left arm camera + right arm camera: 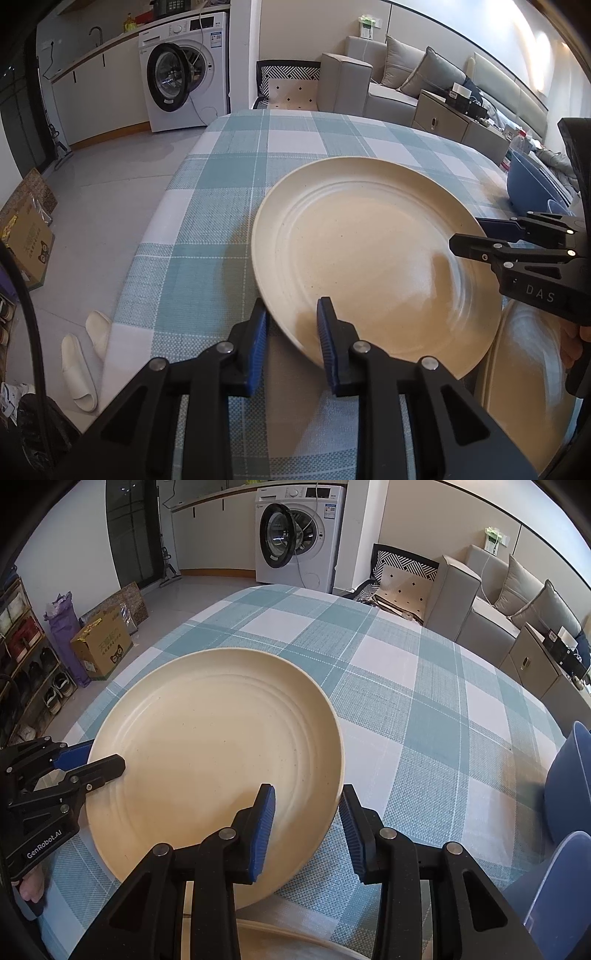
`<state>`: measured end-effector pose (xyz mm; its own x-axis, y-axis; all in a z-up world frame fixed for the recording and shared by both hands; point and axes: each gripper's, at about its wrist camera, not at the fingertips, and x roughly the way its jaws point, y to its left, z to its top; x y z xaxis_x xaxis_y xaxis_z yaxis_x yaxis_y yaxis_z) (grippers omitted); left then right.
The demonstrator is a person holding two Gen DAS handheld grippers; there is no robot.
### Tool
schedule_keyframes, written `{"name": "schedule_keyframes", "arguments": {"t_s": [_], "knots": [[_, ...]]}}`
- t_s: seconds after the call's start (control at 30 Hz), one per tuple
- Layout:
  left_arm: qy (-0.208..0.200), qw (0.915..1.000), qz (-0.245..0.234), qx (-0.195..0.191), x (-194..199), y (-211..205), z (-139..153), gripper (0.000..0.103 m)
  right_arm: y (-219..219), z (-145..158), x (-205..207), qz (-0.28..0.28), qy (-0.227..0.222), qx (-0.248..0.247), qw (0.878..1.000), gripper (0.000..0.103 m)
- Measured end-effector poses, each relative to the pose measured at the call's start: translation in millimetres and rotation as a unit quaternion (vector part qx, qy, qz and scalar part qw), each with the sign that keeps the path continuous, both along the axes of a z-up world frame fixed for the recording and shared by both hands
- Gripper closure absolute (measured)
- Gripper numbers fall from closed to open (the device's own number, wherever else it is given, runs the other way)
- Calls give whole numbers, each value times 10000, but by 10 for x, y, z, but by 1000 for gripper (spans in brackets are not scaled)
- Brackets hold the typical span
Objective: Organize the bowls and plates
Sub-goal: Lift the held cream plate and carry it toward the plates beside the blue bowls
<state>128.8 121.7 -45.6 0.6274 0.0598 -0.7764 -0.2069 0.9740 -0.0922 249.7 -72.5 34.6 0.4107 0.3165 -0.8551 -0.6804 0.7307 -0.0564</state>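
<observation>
Both hand-held grippers clamp the cream plate (369,254) over the checked surface (221,206): the left hand-held gripper (295,332) grips its near-left rim, the right hand-held gripper (306,819) its near-right rim, blue bowls (569,775) nearby

Open tablecloth (424,701) beyond plate (214,753).

Lighting even, moderately bright, indoor. Soft glare patch on cream plate (369,254) near right rim; faint finger shadows on it. Strong fisheye bowing, black vignette at corners. Slight motion blur at plate's near edge; background sharp.
</observation>
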Motion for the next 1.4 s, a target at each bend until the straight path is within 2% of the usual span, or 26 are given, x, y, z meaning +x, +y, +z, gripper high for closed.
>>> {"name": "schedule_keyframes", "arguments": {"t_s": [0.87, 1.4], "knots": [[-419, 9991, 28, 47, -171, -9, 343, 78, -71, 361, -167, 7, -370, 214, 9991, 66], [-653, 9977, -107, 160, -246, -133, 531, 78, -284, 590, -347, -102, -559, 358, 9977, 66]]}}
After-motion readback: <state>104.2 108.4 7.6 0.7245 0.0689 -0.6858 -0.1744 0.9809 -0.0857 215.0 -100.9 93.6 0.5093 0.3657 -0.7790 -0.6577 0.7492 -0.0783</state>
